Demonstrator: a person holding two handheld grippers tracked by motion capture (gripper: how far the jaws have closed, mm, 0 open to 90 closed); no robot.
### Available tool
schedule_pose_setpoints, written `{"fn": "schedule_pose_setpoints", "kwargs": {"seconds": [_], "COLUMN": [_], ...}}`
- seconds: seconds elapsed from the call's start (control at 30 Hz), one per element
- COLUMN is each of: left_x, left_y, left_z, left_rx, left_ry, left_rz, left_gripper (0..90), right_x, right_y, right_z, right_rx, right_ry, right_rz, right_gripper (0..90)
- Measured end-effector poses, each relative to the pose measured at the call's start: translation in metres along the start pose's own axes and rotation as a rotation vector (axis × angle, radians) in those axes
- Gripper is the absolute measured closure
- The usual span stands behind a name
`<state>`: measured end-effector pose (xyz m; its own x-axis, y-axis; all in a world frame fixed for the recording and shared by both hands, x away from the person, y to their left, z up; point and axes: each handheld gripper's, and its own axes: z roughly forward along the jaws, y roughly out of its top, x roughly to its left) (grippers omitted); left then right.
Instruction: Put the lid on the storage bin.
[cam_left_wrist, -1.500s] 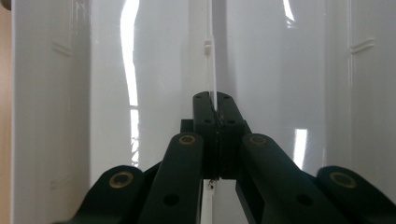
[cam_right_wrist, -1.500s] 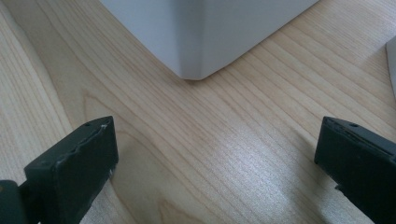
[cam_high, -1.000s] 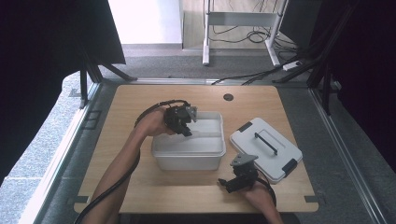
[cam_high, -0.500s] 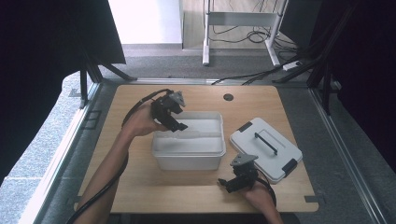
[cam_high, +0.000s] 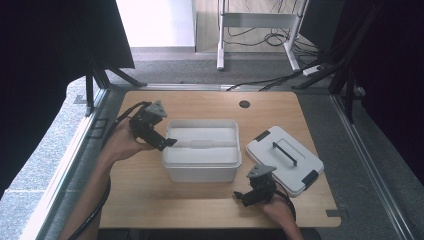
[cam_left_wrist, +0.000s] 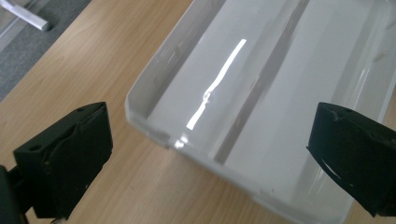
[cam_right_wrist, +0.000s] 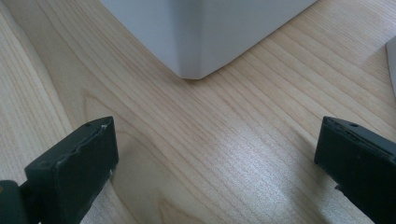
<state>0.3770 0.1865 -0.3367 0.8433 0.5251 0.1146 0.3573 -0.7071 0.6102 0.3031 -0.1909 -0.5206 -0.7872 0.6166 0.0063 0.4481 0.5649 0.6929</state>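
1. My left gripper (cam_high: 167, 142) hangs just off the left end of the white bin (cam_high: 202, 148). Its jaws have just been opening and now stand wide apart, with nothing between them.
2. In the left gripper view, the bin's near corner and shiny bare floor lie straight ahead of my jaws, below them and not touching.
3. My right gripper (cam_high: 241, 196) sits low over the wooden table (cam_high: 140, 200), jaws spread wide and holding nothing.
4. In the right gripper view, a bottom corner of the bin stands ahead of those jaws, a little way off, with bare tabletop between.
5. The white lid (cam_high: 284, 159) with its dark handle lies flat just beside my right gripper, on the side away from my left hand.
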Motion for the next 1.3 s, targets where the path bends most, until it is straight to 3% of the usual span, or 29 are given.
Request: {"fn": "schedule_pose_setpoints", "kwargs": {"seconds": [0.03, 0.1, 0.13, 0.27, 0.33, 0.37, 0.47, 0.53, 0.6, 0.63, 0.8, 1.0, 1.3], "left_x": [-0.001, -0.001, -0.001, -0.005, -0.009, -0.013, -0.018, -0.026, -0.029, -0.035, -0.047, -0.064, -0.081], "left_y": [-0.013, -0.017, -0.032, -0.052, -0.065, -0.077, -0.09, -0.11, -0.116, -0.126, -0.143, -0.16, -0.168], "left_z": [-0.005, -0.007, -0.013, -0.017, -0.018, -0.017, -0.014, -0.005, -0.001, 0.008, 0.025, 0.049, 0.074], "left_rx": [-0.025, -0.033, -0.055, -0.072, -0.079, -0.083, -0.091, -0.093, -0.095, -0.091, -0.087, -0.083, -0.067], "left_ry": [0.009, 0.011, 0.013, 0.029, 0.037, 0.04, 0.041, 0.04, 0.037, 0.036, 0.037, 0.075, 0.095], "left_rz": [-0.034, -0.044, -0.075, -0.114, -0.135, -0.149, -0.169, -0.195, -0.205, -0.217, -0.242, -0.257, -0.254], "left_gripper": [0.0, 0.0, 0.0, 0.0, 0.0, 0.0, 0.0, 0.0, 0.0, 0.0, 0.0, 0.0, 0.0], "right_x": [0.0, 0.0, 0.0, 0.0, 0.0, 0.0, -0.001, -0.003, -0.003, -0.005, -0.01, -0.02, -0.05], "right_y": [0.0, 0.0, 0.0, 0.001, 0.003, 0.004, 0.006, 0.011, 0.013, 0.017, 0.026, 0.039, 0.057], "right_z": [0.0, 0.0, 0.0, 0.0, -0.002, -0.003, -0.005, -0.01, -0.012, -0.015, -0.025, -0.037, -0.058], "right_rx": [0.0, 0.0, 0.0, 0.007, 0.012, 0.007, 0.003, -0.001, -0.003, 0.001, 0.011, 0.023, 0.051], "right_ry": [0.0, 0.0, -0.001, 0.001, 0.017, 0.025, 0.035, 0.044, 0.044, 0.042, 0.053, 0.068, 0.028], "right_rz": [0.0, 0.0, 0.002, 0.001, 0.003, 0.003, 0.0, -0.004, -0.003, -0.01, -0.019, -0.007, 0.022], "right_gripper": [0.0, 0.0, 0.0, 0.7, 5.4, 6.5, 7.2, 8.8, 9.2, 9.6, 12.0, 12.8, 10.7]}}
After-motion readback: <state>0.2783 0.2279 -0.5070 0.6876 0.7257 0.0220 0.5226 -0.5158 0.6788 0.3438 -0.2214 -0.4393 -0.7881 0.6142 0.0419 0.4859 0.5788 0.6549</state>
